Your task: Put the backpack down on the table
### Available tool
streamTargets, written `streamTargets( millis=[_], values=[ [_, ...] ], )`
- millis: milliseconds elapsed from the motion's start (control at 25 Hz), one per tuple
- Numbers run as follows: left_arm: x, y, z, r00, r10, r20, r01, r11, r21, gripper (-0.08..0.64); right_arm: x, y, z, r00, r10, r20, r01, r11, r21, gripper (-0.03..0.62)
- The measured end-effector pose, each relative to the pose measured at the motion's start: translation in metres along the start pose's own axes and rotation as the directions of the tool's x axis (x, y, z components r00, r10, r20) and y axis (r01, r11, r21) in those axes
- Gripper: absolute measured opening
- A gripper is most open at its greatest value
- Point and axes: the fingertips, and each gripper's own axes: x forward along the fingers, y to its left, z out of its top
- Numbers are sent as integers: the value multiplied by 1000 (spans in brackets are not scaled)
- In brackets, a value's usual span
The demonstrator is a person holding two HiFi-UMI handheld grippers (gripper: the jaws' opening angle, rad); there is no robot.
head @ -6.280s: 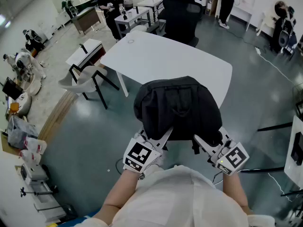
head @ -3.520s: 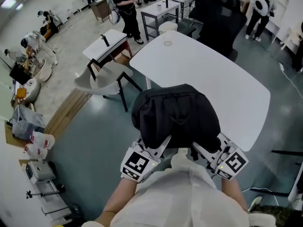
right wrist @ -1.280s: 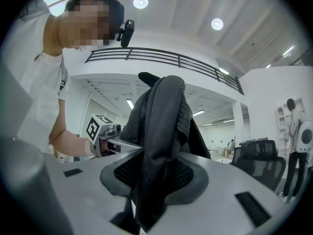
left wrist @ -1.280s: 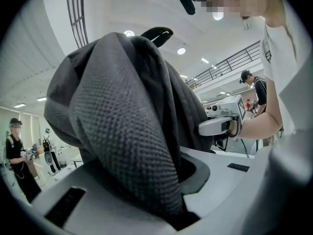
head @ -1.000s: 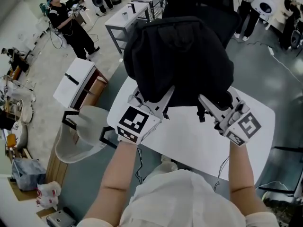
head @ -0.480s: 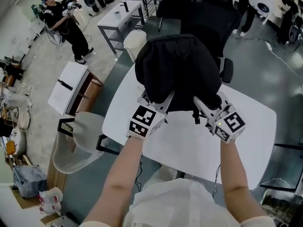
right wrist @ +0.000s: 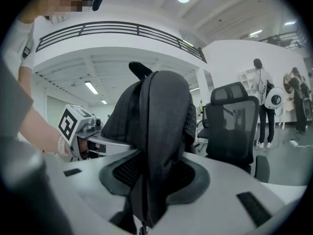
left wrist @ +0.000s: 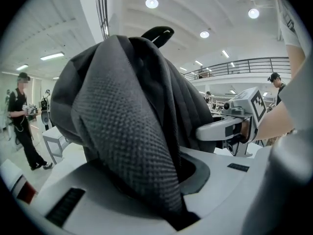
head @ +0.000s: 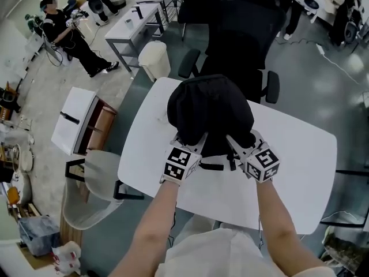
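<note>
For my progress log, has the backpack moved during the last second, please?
Yes: the backpack has come down toward the white table, covering less of the chair beyond.

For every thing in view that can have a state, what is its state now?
backpack, upright over the table, held at both sides; contact with the tabletop cannot be told.
left tongs, shut on backpack fabric.
right tongs, jaws opening, backpack fabric pinched between them.
black office chair, empty, at the table's far side.
</note>
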Motion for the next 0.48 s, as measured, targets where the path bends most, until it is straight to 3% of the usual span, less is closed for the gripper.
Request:
streamTargets(
  millis=[480],
  values=[
    [18, 4, -11, 1000, -15, -19, 14, 1000, -14, 78, 5, -16, -19, 1000, -4, 20, 3, 998, 69, 161]
  ],
)
